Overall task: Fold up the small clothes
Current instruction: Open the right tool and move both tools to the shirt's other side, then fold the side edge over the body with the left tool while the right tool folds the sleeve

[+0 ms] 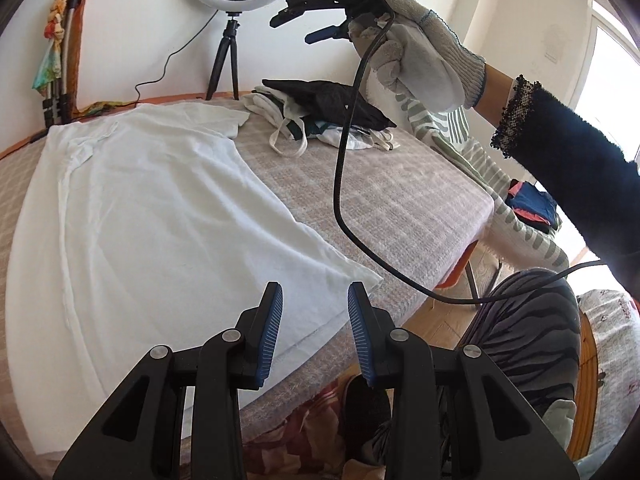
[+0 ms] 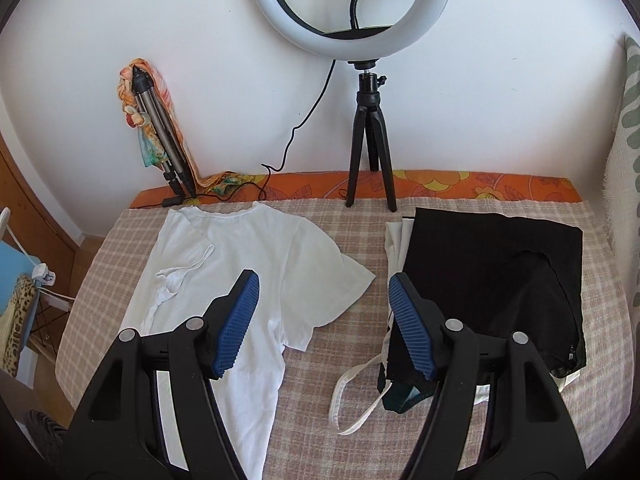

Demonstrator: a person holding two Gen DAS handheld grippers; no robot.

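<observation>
Left gripper (image 1: 315, 300) above white shirt (image 1: 160, 208)

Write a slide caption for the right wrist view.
Open claw hovers over a spread white T-shirt and a black-topped clothes pile.

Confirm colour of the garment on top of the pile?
Black garment, plain, topping the pile; clearest in the right wrist view.

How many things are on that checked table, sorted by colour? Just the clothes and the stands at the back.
White: 2, the spread white T-shirt and the ring light
Black on top: 1, the pile of folded clothes, topped by a black garment
Grey: 1, the folded tripod leaning on the wall
Total: 4
</observation>
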